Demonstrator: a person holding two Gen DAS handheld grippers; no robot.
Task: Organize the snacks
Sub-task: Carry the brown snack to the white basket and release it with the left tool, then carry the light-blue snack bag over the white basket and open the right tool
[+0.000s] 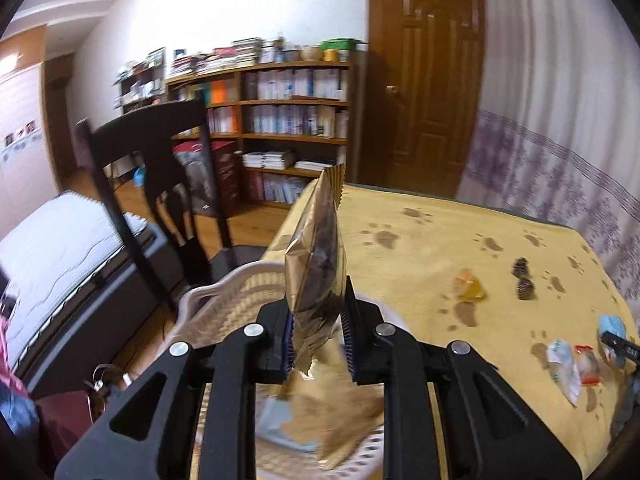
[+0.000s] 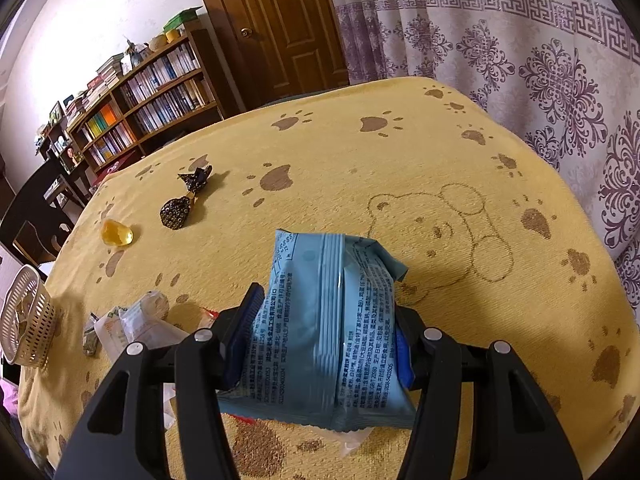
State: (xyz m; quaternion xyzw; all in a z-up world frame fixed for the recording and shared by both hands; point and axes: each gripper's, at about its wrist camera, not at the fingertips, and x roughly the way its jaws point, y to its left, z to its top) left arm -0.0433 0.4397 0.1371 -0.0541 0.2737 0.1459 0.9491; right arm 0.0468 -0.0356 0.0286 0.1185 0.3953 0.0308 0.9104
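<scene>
Yellow paw-print tablecloth point(image 2: 340, 152), mid-task: left gripper point(image 1: 318, 334) clamps a gold packet point(image 1: 318, 264) above the white basket point(image 1: 208, 300), lower centre; right gripper point(image 2: 320, 344) grips a blue packet point(image 2: 328, 320); loose candies point(image 2: 118, 233) remain at left.

Gold packet point(image 1: 316, 248) upright above white basket point(image 1: 224, 292); blue packet point(image 2: 332, 328) lifted above table.
</scene>
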